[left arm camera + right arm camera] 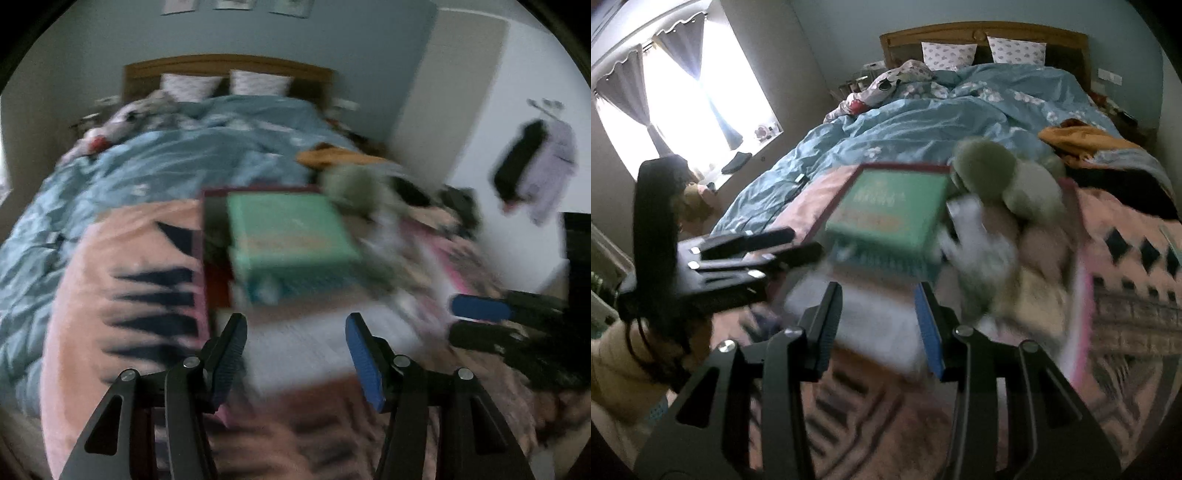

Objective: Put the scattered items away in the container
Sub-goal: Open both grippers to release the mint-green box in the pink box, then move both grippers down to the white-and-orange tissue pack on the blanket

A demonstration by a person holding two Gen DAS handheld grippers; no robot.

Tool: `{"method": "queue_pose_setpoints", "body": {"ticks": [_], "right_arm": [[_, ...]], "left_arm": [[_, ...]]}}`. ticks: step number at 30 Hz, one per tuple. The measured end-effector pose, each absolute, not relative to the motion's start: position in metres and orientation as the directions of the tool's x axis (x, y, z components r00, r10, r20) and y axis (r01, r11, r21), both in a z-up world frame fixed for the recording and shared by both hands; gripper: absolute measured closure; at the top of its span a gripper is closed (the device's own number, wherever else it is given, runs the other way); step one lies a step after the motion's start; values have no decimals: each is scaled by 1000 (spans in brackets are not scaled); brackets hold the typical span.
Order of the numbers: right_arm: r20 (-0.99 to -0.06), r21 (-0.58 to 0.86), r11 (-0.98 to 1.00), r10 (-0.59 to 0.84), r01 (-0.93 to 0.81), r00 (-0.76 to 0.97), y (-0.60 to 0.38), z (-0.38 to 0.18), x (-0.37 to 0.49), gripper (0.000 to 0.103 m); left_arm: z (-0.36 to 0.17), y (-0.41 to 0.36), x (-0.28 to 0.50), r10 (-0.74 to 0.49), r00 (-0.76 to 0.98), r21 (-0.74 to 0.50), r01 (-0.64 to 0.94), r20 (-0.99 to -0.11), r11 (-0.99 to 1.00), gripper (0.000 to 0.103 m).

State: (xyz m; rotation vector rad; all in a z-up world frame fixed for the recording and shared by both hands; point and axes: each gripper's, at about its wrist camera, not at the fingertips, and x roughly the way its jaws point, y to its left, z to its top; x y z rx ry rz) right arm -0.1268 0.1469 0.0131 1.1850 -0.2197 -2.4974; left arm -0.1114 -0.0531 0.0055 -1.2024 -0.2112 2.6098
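**Carrier.** Bed (177, 147) with a blue duvet. A pink patterned blanket (122, 258) is spread across its foot end.

**Container.** Dark red-rimmed box (258, 190) on the blanket, near the middle of the foot end. A green carton (288, 229) sits in it, standing higher than the rim.

**Loose items.**
- Pale white flat piece (306, 343), lying on the blanket just at the near side of the container. Motion blur leaves it unclear whether it is a box, a book or folded cloth.
- Green plush toy (986, 170), rounded and matte, against the container's right rim, with other soft pale things heaped beside it towards the bed's right edge.

**Handling, as judged.**
- The plush looks light, soft and squashy. It is not fragile and unlikely to slip. Pinch a bulging part of the body, since a shallow bite would only gather pile.
- If the white piece is stiff, take it across a short edge. If it is cloth, bunch it at the middle.

**Tools.**
- Left gripper (297, 350): fingers moderately apart, nothing seen pinched, poised over the white piece.
- Right gripper (879, 325): fingers likewise parted and apparently empty. It is close beside the left and aimed at the same spot.
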Motion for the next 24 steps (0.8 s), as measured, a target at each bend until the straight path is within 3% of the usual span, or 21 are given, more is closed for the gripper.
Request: {"method": "queue_pose_setpoints", "body": {"ticks": [6, 12, 17, 24], "right_arm": [[-812, 290, -952, -298, 95, -501, 184, -23, -32, 56], [-865, 327, -945, -286, -30, -411, 207, -55, 35, 55], [-862, 351, -931, -283, -94, -420, 218, -64, 79, 53], [-875, 350, -920, -254, -177, -411, 234, -78, 121, 51]], "left_arm": [[-26, -1, -31, 498, -404, -400, -307, -767, -864, 37], [-71, 53, 9, 516, -198, -444, -318, -833, -838, 37], [-63, 81, 30, 490, -220, -396, -362, -843, -844, 27], [-61, 105, 53, 485, -225, -379, -388, -845, -840, 26]]}}
